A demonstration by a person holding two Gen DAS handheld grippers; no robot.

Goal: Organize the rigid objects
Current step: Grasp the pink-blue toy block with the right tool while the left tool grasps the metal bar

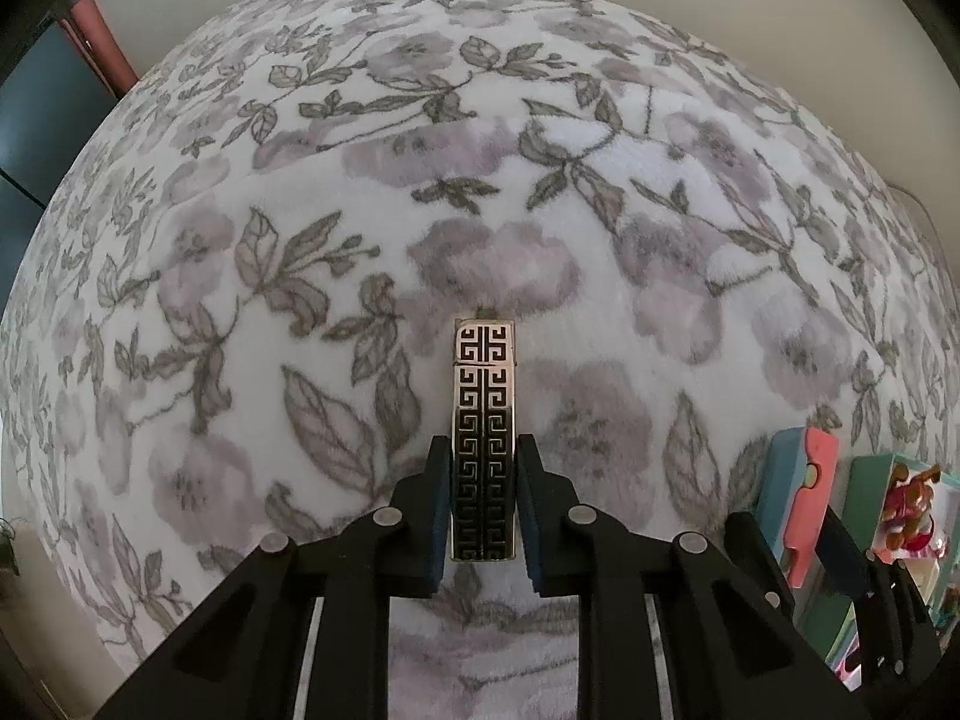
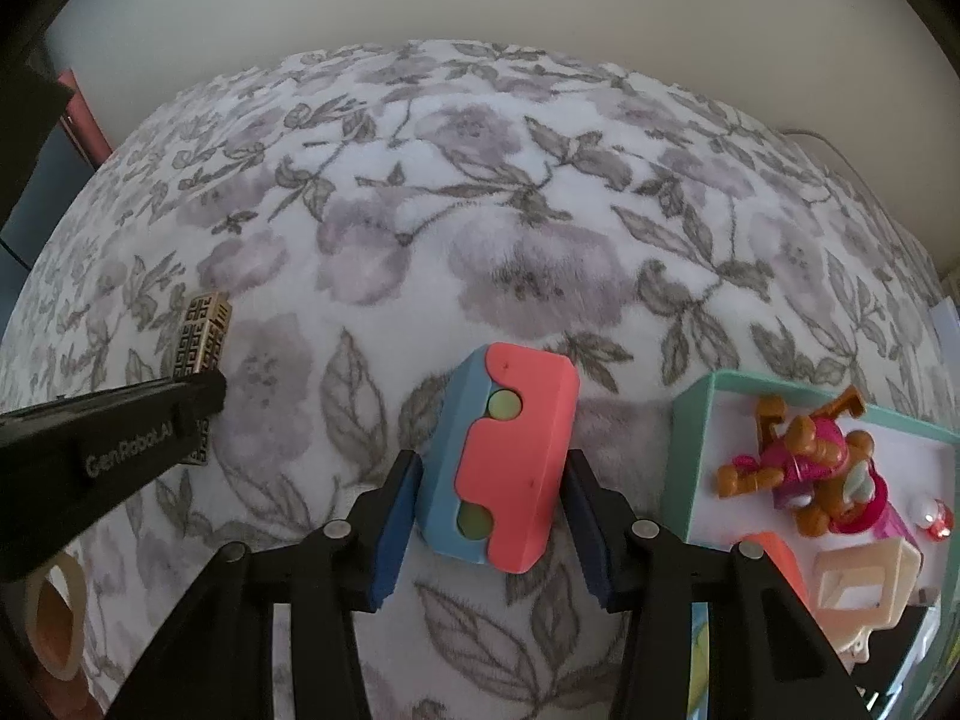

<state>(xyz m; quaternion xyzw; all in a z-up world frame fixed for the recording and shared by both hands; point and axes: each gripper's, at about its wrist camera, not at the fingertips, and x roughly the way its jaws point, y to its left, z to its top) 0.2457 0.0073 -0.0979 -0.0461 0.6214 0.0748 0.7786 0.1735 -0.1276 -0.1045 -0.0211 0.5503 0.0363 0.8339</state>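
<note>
1. Left wrist view: the left tool (image 1: 483, 504) points steeply down at a floral blanket (image 1: 300, 210), its black fingers reaching in from the lower edge.
2. Its blue pads (image 1: 441, 516) sit narrow, against both long sides of a slim metal lighter (image 1: 483, 438) with a black-and-silver key pattern; they look closed on it, and the lighter lies on the blanket.
3. Right wrist view: the right tool (image 2: 489, 516) also tilts steeply down over the blanket.
4. Its jaws stand partly open on either side of a pink and blue block (image 2: 501, 462); a thin gap shows at each pad (image 2: 396, 531), so it does not grip the block.
5. That block lies on the blanket and shows two pale green discs.
6. Left of the block, well apart, the left tool's finger crosses the lighter.
7. Right of the block, near it, sits a teal tray (image 2: 690, 420) holding a brown and pink toy figure (image 2: 798, 456).
</note>
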